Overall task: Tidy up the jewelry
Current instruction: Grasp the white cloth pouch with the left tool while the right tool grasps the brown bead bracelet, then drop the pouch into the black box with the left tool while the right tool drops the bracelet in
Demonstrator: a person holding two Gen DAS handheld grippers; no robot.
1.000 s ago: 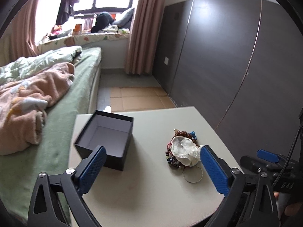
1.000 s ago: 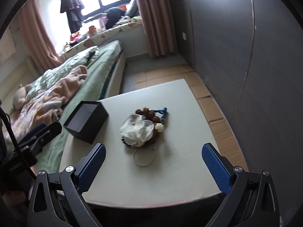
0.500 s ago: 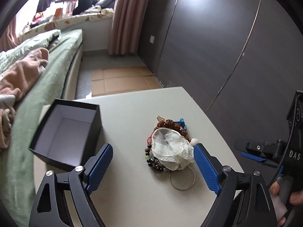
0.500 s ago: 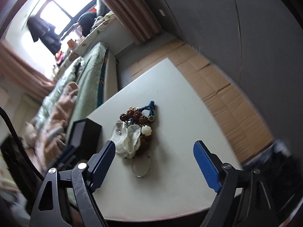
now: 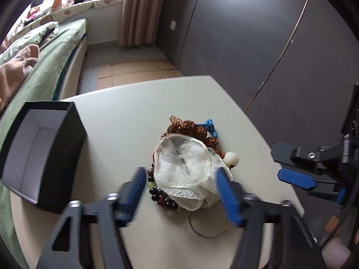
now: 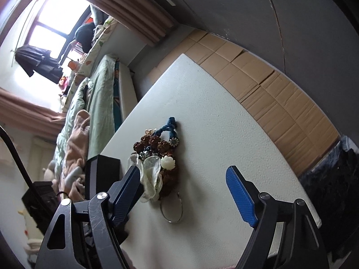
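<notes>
In the left wrist view the left gripper (image 5: 181, 186) fills the bottom centre of the frame with its two blue fingers (image 5: 134, 185) apart, straddling the near edge of the jewelry heap (image 5: 190, 157) without visibly touching it; this gripper looks the nearer of the two, the heap lying straight ahead between its fingertips; one sheer white pouch (image 5: 186, 168) sits on top of the heap at the middle of the frame, its longer side running roughly across the gripper's opening, so a straight closing should catch it; just below the pouch, at lower centre, lies one thin silver ring (image 5: 208, 226), partly under the right finger; to the pouch's lower left shows one string of dark beads (image 5: 160, 194), above it one strand of brown knobbly beads (image 5: 190, 130), one blue cord (image 5: 209, 124) and one white carved bead (image 5: 231, 159); at the left edge stands one open black box (image 5: 40, 150), empty inside, well apart from the heap on the pale table (image 5: 125, 121); in the right wrist view the right gripper (image 6: 186, 192) hangs at the bottom with its fingers wide apart and holding nothing, the heap lying up and left of its centre, against its left finger in the frame.
</notes>
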